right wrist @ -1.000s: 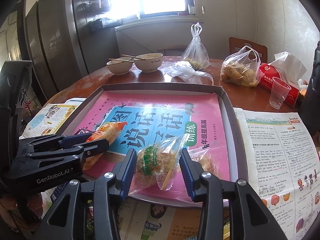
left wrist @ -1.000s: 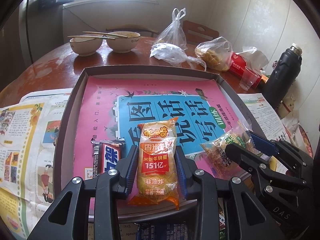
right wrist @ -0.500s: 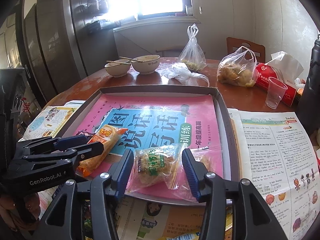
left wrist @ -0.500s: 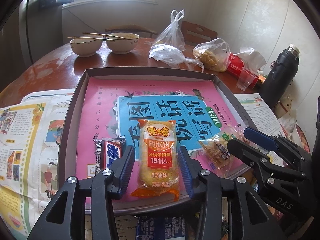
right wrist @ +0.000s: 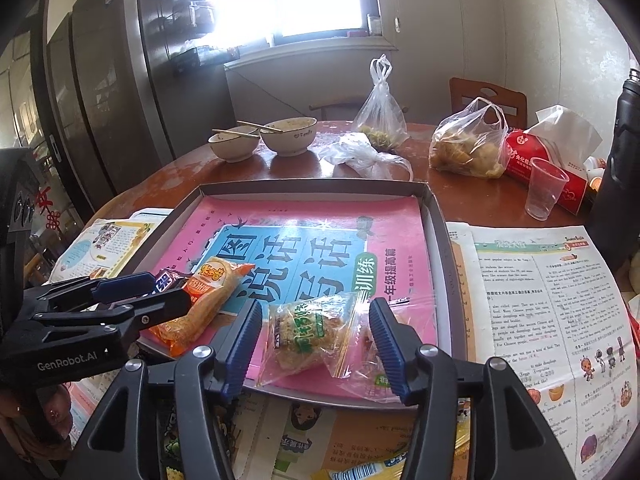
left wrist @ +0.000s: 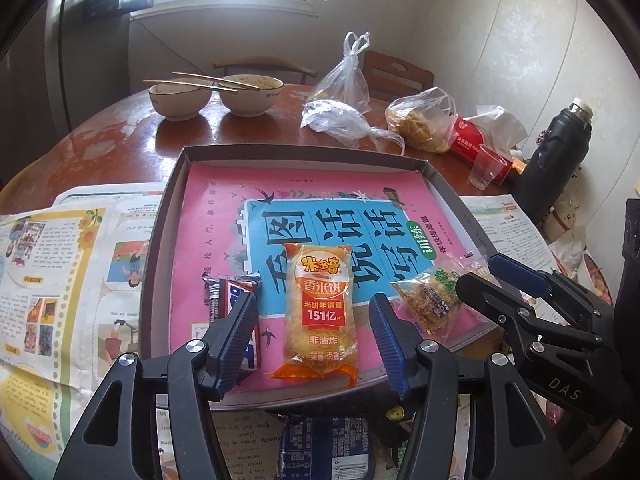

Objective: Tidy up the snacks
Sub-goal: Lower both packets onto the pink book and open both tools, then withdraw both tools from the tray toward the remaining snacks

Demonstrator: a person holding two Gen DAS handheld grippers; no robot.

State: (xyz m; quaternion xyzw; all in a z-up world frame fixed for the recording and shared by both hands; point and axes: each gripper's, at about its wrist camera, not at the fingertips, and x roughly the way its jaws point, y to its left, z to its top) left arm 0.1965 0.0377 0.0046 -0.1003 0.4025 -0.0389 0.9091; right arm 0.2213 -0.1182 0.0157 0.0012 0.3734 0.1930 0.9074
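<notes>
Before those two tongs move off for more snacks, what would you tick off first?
1. Left tongs open, clear of the orange rice cracker pack: ok.
2. Right tongs open, clear of the clear-wrapped snack: ok.
3. Both packs lying flat inside the tray: ok.
4. Chocolate bar clear of the left finger: not ok, partly hidden behind it.
5. More snacks waiting below the tray's near edge: ok, a blue packet shows.
6. Two tongs clear of each other: cannot tell.
</notes>
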